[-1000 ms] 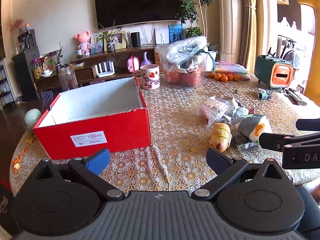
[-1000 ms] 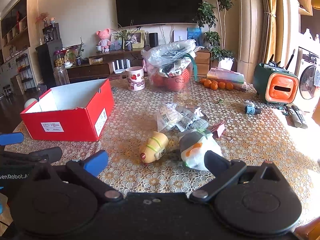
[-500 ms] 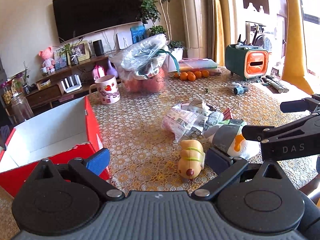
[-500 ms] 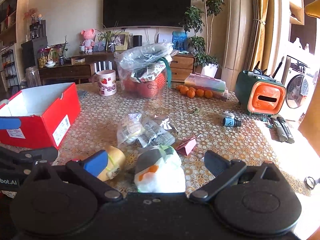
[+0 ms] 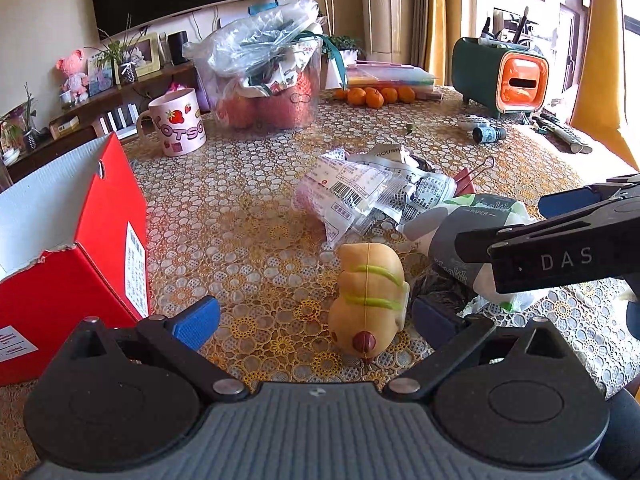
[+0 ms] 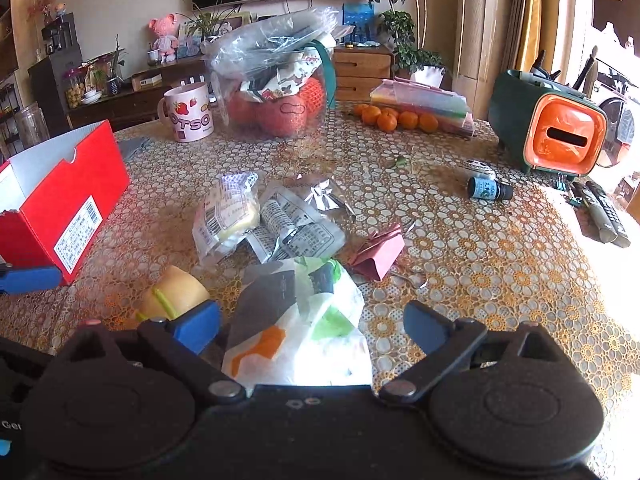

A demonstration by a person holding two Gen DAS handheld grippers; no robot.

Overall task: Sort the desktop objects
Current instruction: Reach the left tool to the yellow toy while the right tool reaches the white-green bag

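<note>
A tan toy (image 5: 370, 300) with green stripes lies on the patterned tablecloth, between the spread fingers of my open left gripper (image 5: 316, 320), close to the right finger. A white and grey tissue pack (image 6: 298, 320) sits between the fingers of my open right gripper (image 6: 312, 326), untouched. The same toy (image 6: 172, 294) shows just left of that gripper. Behind lie clear snack packets (image 6: 264, 220) and a pink binder clip (image 6: 380, 250). The open red box (image 5: 68, 240) stands at the left, also seen as the red box (image 6: 60, 196). The right gripper's arm (image 5: 560, 248) crosses the left wrist view over the tissue pack (image 5: 472, 232).
A pink mug (image 6: 188, 114), a plastic bag of fruit (image 6: 280, 80), oranges (image 6: 394, 118), a green and orange tissue holder (image 6: 552, 128), a small bottle (image 6: 488, 189) and remotes (image 6: 604, 212) stand further back and right on the round table.
Both grippers have moved forward and lower towards the pile. The toy now lies between the left fingers and the tissue pack between the right fingers. The red box has slid to the left edge.
</note>
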